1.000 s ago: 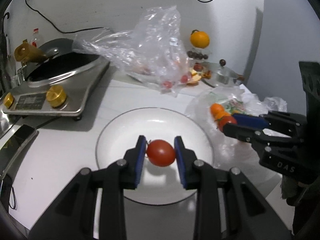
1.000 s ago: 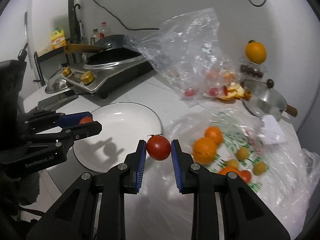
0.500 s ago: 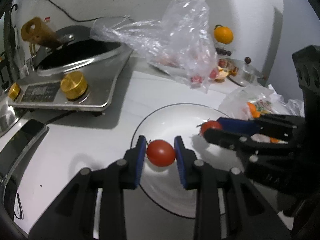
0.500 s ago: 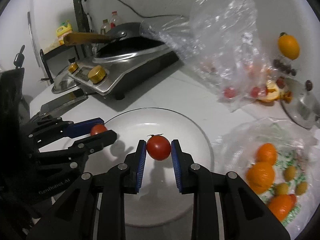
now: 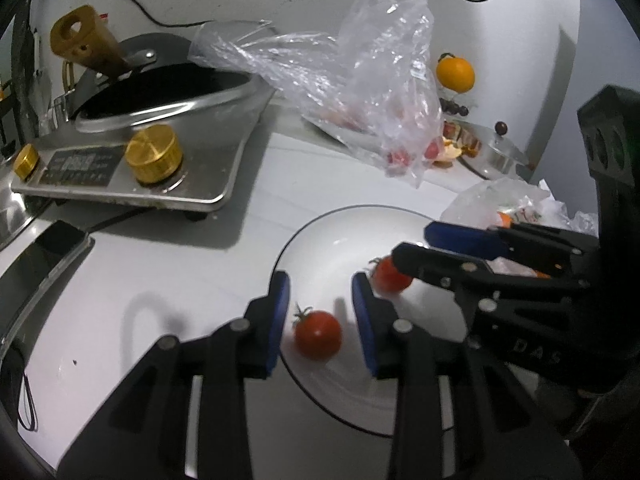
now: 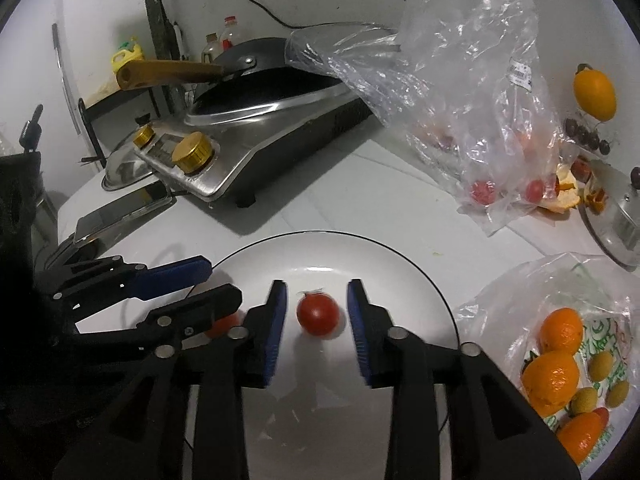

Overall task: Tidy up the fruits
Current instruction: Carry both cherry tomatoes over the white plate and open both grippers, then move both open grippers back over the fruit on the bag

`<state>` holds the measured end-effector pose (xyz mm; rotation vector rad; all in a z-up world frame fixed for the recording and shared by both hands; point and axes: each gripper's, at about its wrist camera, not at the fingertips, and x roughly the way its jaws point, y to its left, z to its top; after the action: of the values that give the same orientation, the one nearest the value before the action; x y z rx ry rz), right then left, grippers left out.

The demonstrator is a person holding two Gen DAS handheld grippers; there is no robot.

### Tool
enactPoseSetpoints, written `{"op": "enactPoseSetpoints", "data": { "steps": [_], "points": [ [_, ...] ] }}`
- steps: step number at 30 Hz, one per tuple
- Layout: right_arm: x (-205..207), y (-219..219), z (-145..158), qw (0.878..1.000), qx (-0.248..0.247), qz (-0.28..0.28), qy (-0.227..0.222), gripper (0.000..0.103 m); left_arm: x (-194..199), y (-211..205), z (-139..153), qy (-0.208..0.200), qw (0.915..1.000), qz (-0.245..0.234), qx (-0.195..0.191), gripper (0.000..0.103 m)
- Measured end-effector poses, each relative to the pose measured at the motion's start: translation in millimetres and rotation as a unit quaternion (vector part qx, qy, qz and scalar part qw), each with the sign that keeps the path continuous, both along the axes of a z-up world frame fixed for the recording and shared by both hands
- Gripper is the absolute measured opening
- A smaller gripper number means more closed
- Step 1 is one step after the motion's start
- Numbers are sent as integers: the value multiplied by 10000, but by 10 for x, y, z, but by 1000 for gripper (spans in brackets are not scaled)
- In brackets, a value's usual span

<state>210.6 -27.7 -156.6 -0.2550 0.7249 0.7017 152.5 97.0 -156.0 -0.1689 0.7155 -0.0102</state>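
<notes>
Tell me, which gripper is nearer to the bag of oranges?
Right. The right gripper is over the white plate beside the bag of oranges; the left gripper is beyond, at the plate's far edge.

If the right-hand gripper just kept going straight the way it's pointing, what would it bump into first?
Most likely the small red tomato lying between the opening jaws of the right gripper, on the white round plate. Depth is hard to judge; it might pass over the tomato and meet the plate.
</notes>
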Motion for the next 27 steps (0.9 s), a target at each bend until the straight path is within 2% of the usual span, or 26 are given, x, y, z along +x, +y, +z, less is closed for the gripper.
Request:
{"op": "enactPoseSetpoints", "data": {
  "steps": [5, 6, 7, 9, 27],
  "points": [
    [-59, -138, 73, 9998, 7, -165, -98, 38, -83, -53, 65, -71, 9999, 55, 61, 37],
    [-79, -177, 93, 9997, 17, -200, -124, 39, -106, -72, 80, -85, 9999, 63, 75, 41],
    [-101, -220, 114, 9996, 20, -231, -152, 39, -127, -84, 92, -101, 9999, 59, 69, 54],
    [-142, -299, 146, 9994, 11, -283, -196, 42, -196, -105, 127, -216, 9997, 94, 22, 64],
    [-676, -991, 334, 9975, 43, -446, -545, 44, -589, -695, 350, -492, 9987, 0, 116, 68]
  ]
}}
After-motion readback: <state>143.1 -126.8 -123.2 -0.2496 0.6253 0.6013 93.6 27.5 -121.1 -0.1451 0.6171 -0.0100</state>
